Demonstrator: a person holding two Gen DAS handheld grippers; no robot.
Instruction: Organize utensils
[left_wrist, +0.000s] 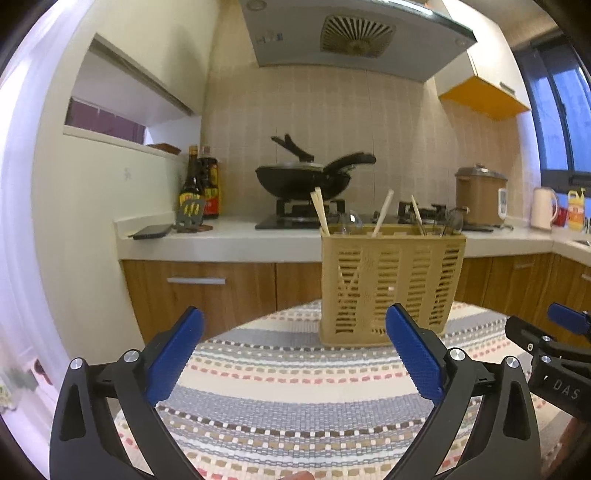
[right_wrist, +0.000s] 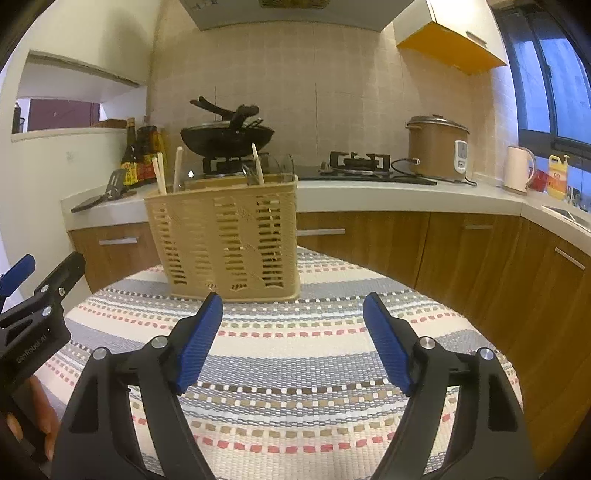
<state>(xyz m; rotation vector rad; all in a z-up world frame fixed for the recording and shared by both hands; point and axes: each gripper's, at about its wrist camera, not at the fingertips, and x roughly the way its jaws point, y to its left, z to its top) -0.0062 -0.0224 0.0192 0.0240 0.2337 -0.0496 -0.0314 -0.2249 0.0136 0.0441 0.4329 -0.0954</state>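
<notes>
A tan slotted plastic utensil holder (left_wrist: 391, 284) stands upright at the far side of a striped woven mat (left_wrist: 295, 398); it also shows in the right wrist view (right_wrist: 229, 240). Wooden chopsticks (left_wrist: 319, 212) and clear utensils stick out of its top, as the chopsticks (right_wrist: 159, 173) do in the right wrist view. My left gripper (left_wrist: 295, 325) is open and empty, a short way in front of the holder. My right gripper (right_wrist: 293, 310) is open and empty, just in front of the holder. Each gripper shows at the edge of the other's view.
Behind the mat runs a kitchen counter (left_wrist: 229, 240) with a gas hob, a black wok (left_wrist: 303, 177), sauce bottles (left_wrist: 201, 184), a spatula, a rice cooker (right_wrist: 437, 147), a kettle (right_wrist: 519, 170) and a yellow bottle. Wooden cabinets (right_wrist: 461, 254) lie below.
</notes>
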